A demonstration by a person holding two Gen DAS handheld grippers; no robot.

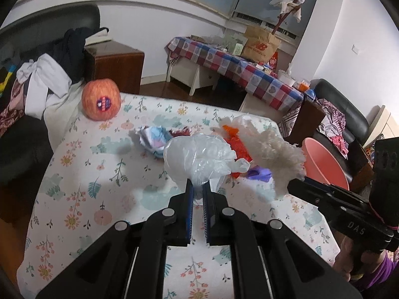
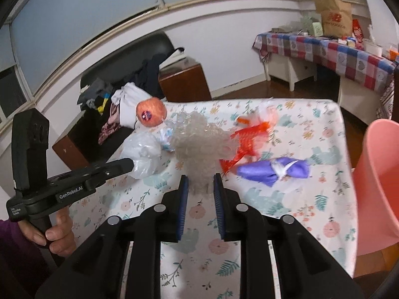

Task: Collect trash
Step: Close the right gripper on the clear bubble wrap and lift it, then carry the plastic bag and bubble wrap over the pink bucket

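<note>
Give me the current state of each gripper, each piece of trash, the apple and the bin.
left gripper: shut on clear plastic bag, lifted.
right gripper: shut on foam fruit net, lifted.
orange mesh net: loose on tablecloth.
purple wrapper: lying on tablecloth.
crumpled paper: lying on tablecloth.
apple: upright, stickered, near table's edge.
pink bin: beside table; contents hidden.

A: Where is each camera looking from?
B: Each is sitting close behind its gripper, tilting down over the floral table (image 1: 82,174)

A: What are they sharing?
B: Both are catching the apple (image 1: 101,102), the bucket (image 2: 379,174) and each other's gripper
</note>
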